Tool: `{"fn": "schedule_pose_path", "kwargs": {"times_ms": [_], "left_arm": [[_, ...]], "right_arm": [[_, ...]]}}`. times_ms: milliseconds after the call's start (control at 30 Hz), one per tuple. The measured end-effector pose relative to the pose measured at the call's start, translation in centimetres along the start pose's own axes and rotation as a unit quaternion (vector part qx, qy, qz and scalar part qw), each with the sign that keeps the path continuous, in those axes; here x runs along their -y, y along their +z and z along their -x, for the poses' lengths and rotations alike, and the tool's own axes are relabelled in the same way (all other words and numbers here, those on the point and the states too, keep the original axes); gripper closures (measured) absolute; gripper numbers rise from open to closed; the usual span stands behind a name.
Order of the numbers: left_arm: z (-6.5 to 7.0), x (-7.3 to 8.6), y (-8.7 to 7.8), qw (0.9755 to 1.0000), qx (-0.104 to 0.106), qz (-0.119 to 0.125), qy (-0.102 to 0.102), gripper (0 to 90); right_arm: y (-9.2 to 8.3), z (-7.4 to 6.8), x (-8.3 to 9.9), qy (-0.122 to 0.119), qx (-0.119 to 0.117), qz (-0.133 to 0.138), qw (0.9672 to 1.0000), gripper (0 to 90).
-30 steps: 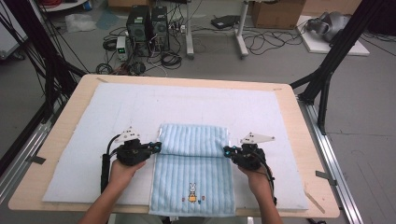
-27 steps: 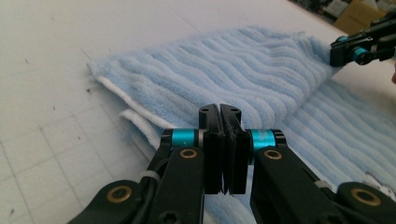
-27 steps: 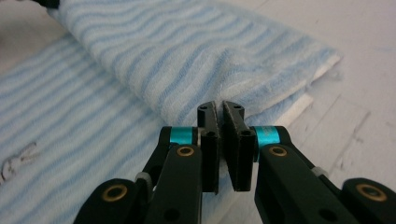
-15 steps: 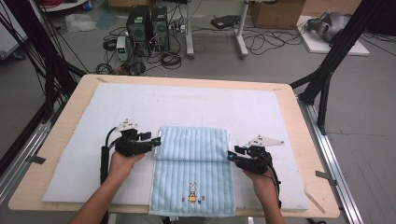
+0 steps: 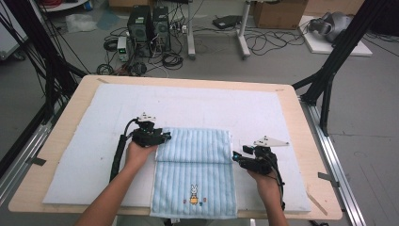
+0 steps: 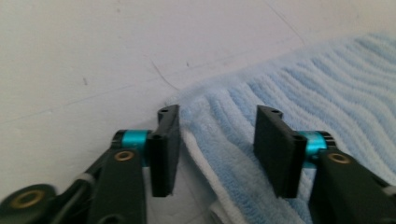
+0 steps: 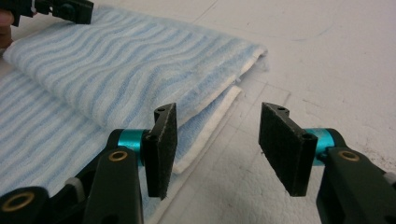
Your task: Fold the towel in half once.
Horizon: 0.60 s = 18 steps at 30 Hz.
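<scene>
We have the blue striped towel (image 5: pixel 195 176) folded over itself at 6 o'clock on the white-padded surface (image 5: pixel 94 179). Left hand-held gripper (image 5: pixel 165 137) sits at the fold's 9 o'clock corner, jaws parted and just closing, towel edge between them, not pinched. Right hand-held gripper (image 5: pixel 235 157) sits at the 3 o'clock edge, jaws just opening, nothing gripped.

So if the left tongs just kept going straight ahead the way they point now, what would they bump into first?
Most likely the blue striped towel. The left tongs stand open at its folded corner, one jaw over the white mat, the other over the cloth. Going straight on, they would probably slide onto the folded layer, though depth is hard to judge.
</scene>
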<state>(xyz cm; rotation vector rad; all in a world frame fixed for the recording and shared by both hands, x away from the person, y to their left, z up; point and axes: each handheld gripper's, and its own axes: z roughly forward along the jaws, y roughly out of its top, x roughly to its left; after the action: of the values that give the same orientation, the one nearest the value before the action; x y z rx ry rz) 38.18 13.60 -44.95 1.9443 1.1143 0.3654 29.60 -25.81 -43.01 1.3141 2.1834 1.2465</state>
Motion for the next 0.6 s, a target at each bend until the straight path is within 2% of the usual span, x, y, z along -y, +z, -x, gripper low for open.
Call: {"fn": "schedule_pose_path", "kwargs": {"times_ms": [33,67,100,233,333,367,433,600], "left_arm": [[0.0,0.0,0.0,1.0,-0.001,0.0,0.004,72.7],[-0.1,0.0,-0.1,0.9999,-0.001,-0.006,0.011,77.1],[-0.1,0.1,-0.1,1.0,0.001,0.0,0.009,85.4],[-0.6,-0.1,-0.9,0.9997,0.013,0.02,-0.01,86.8],[-0.7,-0.4,-1.8,0.9984,0.024,0.045,-0.025,87.0],[-0.7,-0.5,-2.0,0.998,0.027,0.05,-0.028,87.0],[-0.7,-0.5,-2.5,0.9972,0.034,0.058,-0.032,87.0],[-0.5,-0.7,-3.0,0.9961,0.042,0.071,-0.032,87.1]], "right_arm": [[0.0,0.0,0.0,0.001,0.0,-0.001,1.0,45.4],[0.1,0.0,0.0,0.001,0.001,-0.001,1.0,45.2],[0.1,0.0,0.0,0.0,0.002,-0.002,1.0,44.8],[0.2,0.0,0.0,0.002,0.004,-0.001,1.0,43.1],[0.5,0.1,-0.2,0.016,0.006,0.003,0.9999,41.9],[0.8,0.2,-0.5,0.01,0.009,0.002,0.9999,41.9],[1.1,0.3,-0.9,0.009,0.011,0.004,0.9999,42.2],[2.6,0.0,-3.1,0.004,0.042,0.014,0.999,42.1]]}}
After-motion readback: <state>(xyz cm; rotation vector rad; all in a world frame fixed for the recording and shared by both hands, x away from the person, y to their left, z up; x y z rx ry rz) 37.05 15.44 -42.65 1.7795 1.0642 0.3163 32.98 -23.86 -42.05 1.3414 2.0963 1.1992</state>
